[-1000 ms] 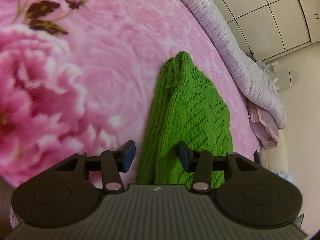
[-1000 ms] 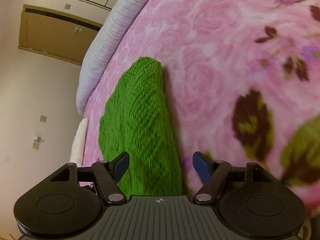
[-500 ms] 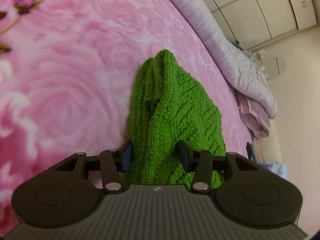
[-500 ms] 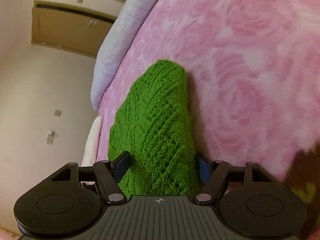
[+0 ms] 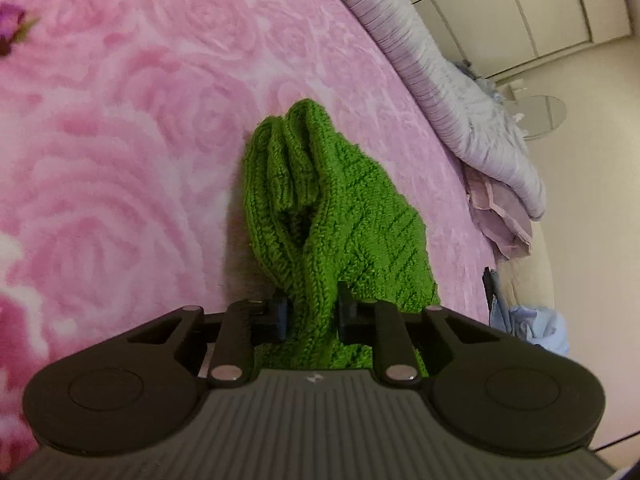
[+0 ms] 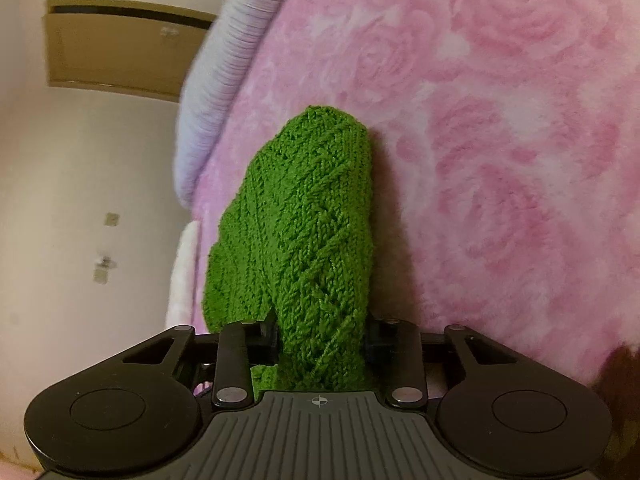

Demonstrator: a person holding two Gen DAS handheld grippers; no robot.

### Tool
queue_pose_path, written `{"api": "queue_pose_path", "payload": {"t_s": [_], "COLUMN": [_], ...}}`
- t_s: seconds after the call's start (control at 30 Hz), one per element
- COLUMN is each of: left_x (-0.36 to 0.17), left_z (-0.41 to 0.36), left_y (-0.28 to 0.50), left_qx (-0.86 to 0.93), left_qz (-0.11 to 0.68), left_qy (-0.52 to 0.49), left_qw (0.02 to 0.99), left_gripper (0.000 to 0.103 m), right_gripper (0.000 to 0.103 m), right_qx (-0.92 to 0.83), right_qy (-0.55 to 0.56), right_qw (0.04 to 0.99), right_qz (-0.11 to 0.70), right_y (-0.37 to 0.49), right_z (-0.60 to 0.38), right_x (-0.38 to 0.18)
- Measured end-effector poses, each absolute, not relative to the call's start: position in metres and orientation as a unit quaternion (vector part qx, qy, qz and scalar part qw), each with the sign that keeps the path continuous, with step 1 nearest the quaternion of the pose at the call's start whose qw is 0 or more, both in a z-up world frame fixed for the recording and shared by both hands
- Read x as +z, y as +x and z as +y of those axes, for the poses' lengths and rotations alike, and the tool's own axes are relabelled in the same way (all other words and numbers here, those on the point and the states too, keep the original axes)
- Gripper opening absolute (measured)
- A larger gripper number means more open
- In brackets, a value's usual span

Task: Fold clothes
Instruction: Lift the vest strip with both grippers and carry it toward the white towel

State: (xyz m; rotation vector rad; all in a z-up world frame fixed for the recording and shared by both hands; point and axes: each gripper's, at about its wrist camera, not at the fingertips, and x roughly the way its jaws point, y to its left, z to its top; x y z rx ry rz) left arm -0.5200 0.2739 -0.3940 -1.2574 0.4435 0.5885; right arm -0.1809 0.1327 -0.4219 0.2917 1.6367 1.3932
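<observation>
A folded green knitted garment (image 5: pixel 328 200) lies on a pink rose-patterned blanket (image 5: pixel 120 140) near the bed's edge. In the left wrist view my left gripper (image 5: pixel 313 314) has its jaws closing on one end of the garment, and the knit is bunched and pinched between the pads. In the right wrist view the green knitted garment (image 6: pixel 308 220) runs away from my right gripper (image 6: pixel 322 336), whose jaws are closing on the other end, with a thick fold squeezed between the pads.
A lilac striped quilt (image 5: pixel 432 64) lies rolled along the far bed edge, with pink cloth (image 5: pixel 500 216) beside it. Cupboard doors (image 5: pixel 552 8) and bare floor lie beyond. The right wrist view shows the quilt (image 6: pixel 228 64), a wooden cabinet (image 6: pixel 120 44) and floor at left.
Both grippers moved forward onto the ends of the green garment and their jaws came together on it. The knit now bunches between the pads of each.
</observation>
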Motion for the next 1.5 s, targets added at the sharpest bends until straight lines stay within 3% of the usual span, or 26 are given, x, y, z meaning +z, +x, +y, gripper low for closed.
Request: {"api": "queue_pose_path", "payload": {"t_s": [0.13,0.43,0.6,0.83,1.1,1.5], "left_x": [-0.351,-0.192,-0.142,-0.127,-0.118,-0.155], "left_z": [0.28,0.297,0.305,0.352,0.494,0.687], "left_y": [-0.525,-0.571,-0.616,-0.736,-0.911,-1.024], "left_qx": [0.29,0.374,0.417,0.445,0.414,0.381], "left_qz": [0.206,0.147,0.108,0.083,0.132,0.195], "left_qy": [-0.579,-0.561,-0.545,-0.55,-0.535,-0.538], "left_qw": [0.733,0.724,0.719,0.702,0.724,0.726], "left_gripper": [0.015,0.015,0.015,0.015,0.015,0.015], "right_gripper": [0.031,0.031,0.031,0.031,0.031,0.032], "right_qx": [0.552,0.601,0.637,0.662,0.631,0.579], "right_qy": [0.109,0.107,0.097,0.066,0.103,0.12], "right_qw": [0.462,0.4,0.366,0.337,0.357,0.409], "right_qz": [0.686,0.684,0.671,0.666,0.681,0.695], "right_y": [-0.183,-0.209,-0.249,-0.359,-0.53,-0.679], "right_z": [0.148,0.221,0.266,0.332,0.43,0.575], "right_x": [-0.383,-0.259,-0.211,-0.189,-0.203,-0.234]}}
